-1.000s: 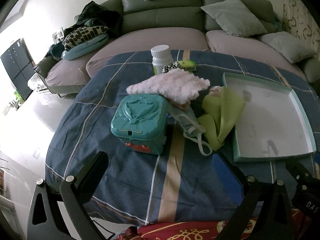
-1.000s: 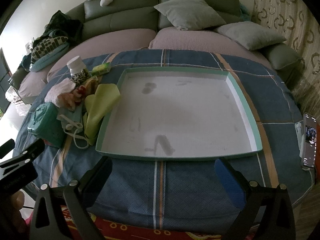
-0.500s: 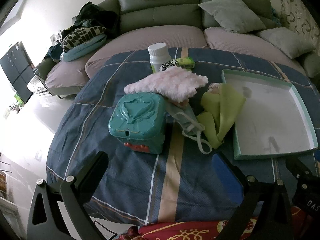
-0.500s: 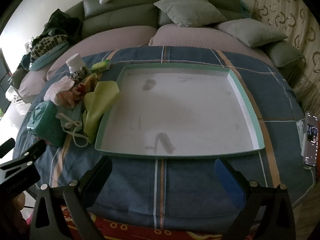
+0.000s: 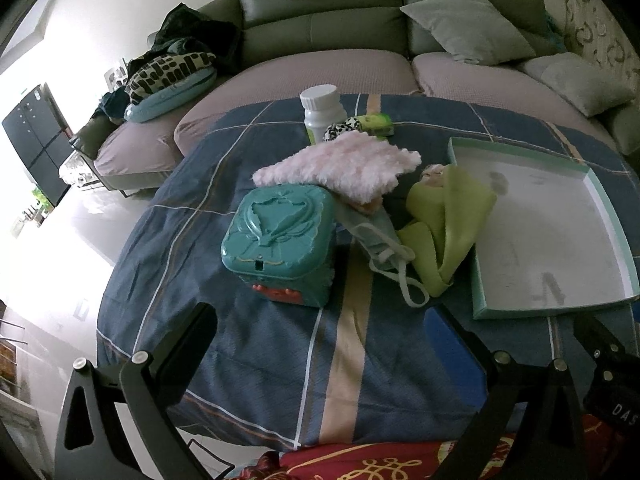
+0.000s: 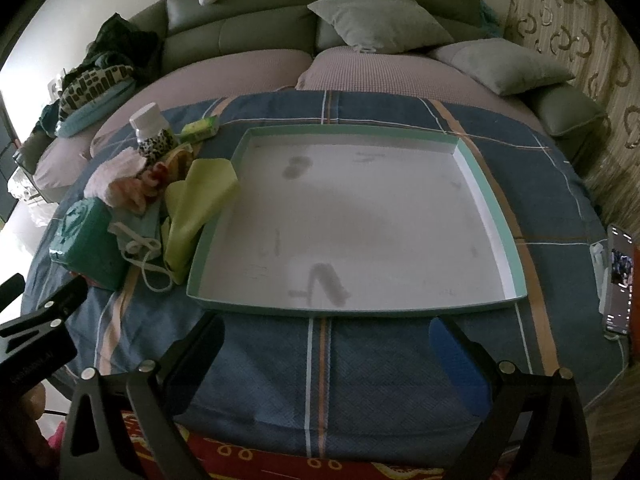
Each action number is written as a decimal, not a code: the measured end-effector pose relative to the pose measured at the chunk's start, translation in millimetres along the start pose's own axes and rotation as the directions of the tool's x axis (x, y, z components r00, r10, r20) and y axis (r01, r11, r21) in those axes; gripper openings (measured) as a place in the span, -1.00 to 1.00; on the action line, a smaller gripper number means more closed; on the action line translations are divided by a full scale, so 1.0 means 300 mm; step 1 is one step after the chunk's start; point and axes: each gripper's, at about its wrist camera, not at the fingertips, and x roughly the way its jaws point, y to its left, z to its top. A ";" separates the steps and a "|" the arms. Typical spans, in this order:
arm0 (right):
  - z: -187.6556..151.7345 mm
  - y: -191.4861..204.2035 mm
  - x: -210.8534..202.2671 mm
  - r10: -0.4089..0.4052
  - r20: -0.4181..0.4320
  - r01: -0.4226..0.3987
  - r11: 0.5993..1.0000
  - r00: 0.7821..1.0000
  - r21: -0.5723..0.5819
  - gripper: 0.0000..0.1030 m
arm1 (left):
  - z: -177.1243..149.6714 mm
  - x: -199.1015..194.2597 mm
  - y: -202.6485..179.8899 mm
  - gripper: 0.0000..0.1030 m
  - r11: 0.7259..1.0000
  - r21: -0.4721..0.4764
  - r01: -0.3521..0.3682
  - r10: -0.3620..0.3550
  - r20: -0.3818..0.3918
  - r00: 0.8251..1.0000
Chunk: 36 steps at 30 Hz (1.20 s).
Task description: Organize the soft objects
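A pile of soft things lies on the blue plaid cloth: a fluffy pink cloth (image 5: 340, 166) (image 6: 114, 176), a yellow-green cloth (image 5: 444, 216) (image 6: 196, 200) and a pale face mask (image 5: 380, 240) (image 6: 136, 240). A teal plastic case (image 5: 280, 236) (image 6: 86, 240) stands beside them. An empty white tray with a teal rim (image 5: 608, 216) (image 6: 496, 208) lies to their right. My left gripper (image 5: 320, 332) hangs open in front of the teal case, holding nothing. My right gripper (image 6: 326, 340) is open at the tray's near edge, also empty.
A white bottle (image 5: 322, 112) (image 6: 150, 124), a leopard-print item (image 5: 340, 130) and a small green pack (image 5: 378, 124) (image 6: 200, 130) sit behind the pile. A phone (image 6: 618, 280) lies at the table's right edge. A grey sofa (image 6: 280, 12) with cushions curves behind.
Both views have shifted slightly; the objects appear a little lower and nearer. Nothing on the table has moved and both grippers stay open.
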 end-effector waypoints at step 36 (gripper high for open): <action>0.180 0.005 -0.054 0.116 0.076 -0.119 0.992 0.990 0.038 1.00 | 0.197 -0.025 0.169 1.00 0.964 -0.116 0.239 -0.235 0.047 0.971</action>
